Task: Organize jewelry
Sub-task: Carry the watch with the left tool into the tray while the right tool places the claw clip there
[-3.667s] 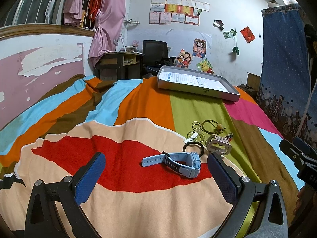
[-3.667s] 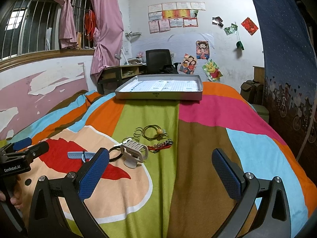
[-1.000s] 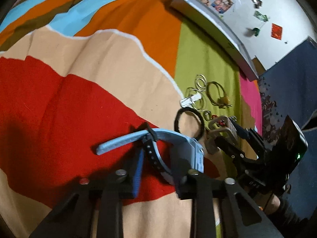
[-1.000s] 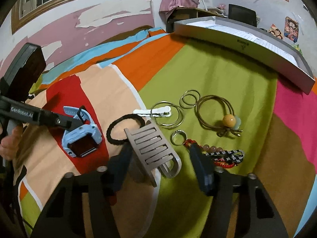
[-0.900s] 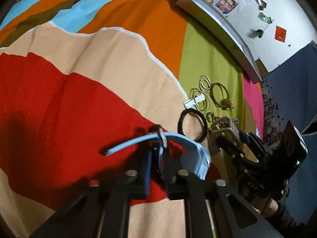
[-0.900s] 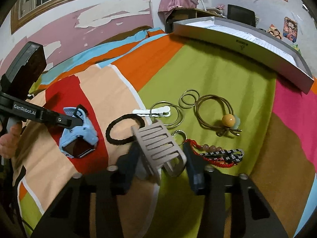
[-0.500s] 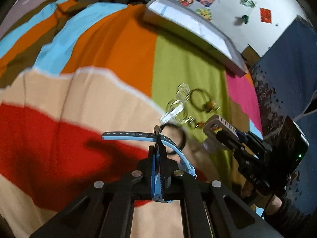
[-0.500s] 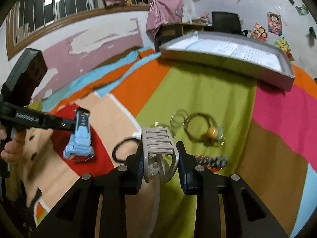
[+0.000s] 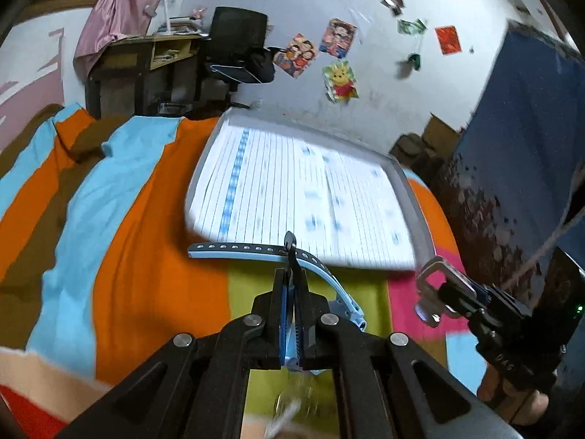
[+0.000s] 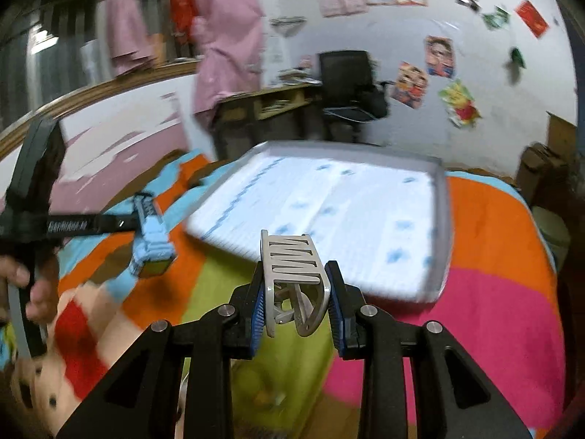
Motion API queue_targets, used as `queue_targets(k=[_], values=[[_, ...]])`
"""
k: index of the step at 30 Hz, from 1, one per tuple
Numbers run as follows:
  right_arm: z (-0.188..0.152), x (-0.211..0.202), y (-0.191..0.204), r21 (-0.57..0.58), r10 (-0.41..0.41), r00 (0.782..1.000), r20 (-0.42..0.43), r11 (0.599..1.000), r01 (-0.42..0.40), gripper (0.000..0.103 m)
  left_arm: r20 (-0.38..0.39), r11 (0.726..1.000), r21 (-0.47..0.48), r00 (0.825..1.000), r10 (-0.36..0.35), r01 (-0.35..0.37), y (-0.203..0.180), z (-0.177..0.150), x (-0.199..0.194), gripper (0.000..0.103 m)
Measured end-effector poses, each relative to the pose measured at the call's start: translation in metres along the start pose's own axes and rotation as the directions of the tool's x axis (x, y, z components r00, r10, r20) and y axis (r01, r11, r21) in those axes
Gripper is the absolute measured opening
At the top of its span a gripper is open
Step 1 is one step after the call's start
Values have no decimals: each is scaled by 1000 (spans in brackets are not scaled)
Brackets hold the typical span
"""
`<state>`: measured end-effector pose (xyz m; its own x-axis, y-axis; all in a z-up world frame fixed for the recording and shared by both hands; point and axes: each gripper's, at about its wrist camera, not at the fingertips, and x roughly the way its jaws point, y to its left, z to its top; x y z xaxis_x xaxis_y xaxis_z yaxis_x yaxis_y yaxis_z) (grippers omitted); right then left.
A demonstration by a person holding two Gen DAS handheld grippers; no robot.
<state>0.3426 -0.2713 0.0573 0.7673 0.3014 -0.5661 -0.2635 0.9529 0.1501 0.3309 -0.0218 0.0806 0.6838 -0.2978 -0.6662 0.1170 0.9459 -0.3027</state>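
While the left gripper (image 9: pixel 291 289) is clamped on the strap of a blue watch (image 9: pixel 256 249), the right gripper (image 10: pixel 296 292) pinches a grey hair claw (image 10: pixel 292 256) — both held in the air above the striped bedspread (image 9: pixel 146 219), just short of the grey tray (image 10: pixel 440 219).

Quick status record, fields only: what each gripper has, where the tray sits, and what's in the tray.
left gripper: shut on blue watch, held by the strap
right gripper: shut on grey hair claw
height: both items lifted off the striped bedspread
tray: ahead of both grippers, on the bed
tray contents: lined white sheet only, no jewelry visible
image: motion-blurred
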Motion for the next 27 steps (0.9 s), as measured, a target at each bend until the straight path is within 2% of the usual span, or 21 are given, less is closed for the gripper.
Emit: queue_targets(k=[3,6,10,13,16,19,20,21,22,23,24,26,27], values=[[24,29,-15,60,-55,998,-14,997,56,27,11,999,-52,1000,-1,2,1,26,31,4],[34,57,-22,87,-83,996,-20,993,84,27,19,997,-80,1000,5,-4,2,38,58,4],[22,86,-26,119,-101,994,-42,987,105,27,1,995,-100,1000,14,-14,4,36,84,4],[11,101,-29,138,-102,993,-68,984,110,27,-11,997,-76,1000,29,-30,2,35,98,4],[5,108,-30,143,-96,993,-69,984,105,27,-43,997,-73,998,34,-37,1,32,109,4],[5,110,-28,138,-96,993,-63,985,104,27,-27,996,-85,999,29,-31,3,30,110,6],[4,110,-27,136,-101,993,-63,985,109,30,-24,996,-87,999,27,-29,4,30,110,9],[3,108,-26,137,-107,993,-59,984,114,33,-24,996,-85,999,27,-29,4,29,109,17],[0,103,-29,139,-112,992,-53,983,118,44,-28,996,-86,999,27,-29,4,28,109,22],[-1,101,-29,146,-115,992,-45,982,121,52,-26,996,-91,999,22,-24,4,26,108,34],[-1,99,-29,154,-116,993,-33,981,120,53,-18,995,-99,1000,22,-23,5,25,105,49],[-2,92,-31,155,-119,993,-21,981,121,53,5,994,-109,1000,29,-28,6,21,99,68],[-2,88,-29,148,-128,992,-7,981,127,53,14,994,-108,1000,27,-25,6,19,95,68]])
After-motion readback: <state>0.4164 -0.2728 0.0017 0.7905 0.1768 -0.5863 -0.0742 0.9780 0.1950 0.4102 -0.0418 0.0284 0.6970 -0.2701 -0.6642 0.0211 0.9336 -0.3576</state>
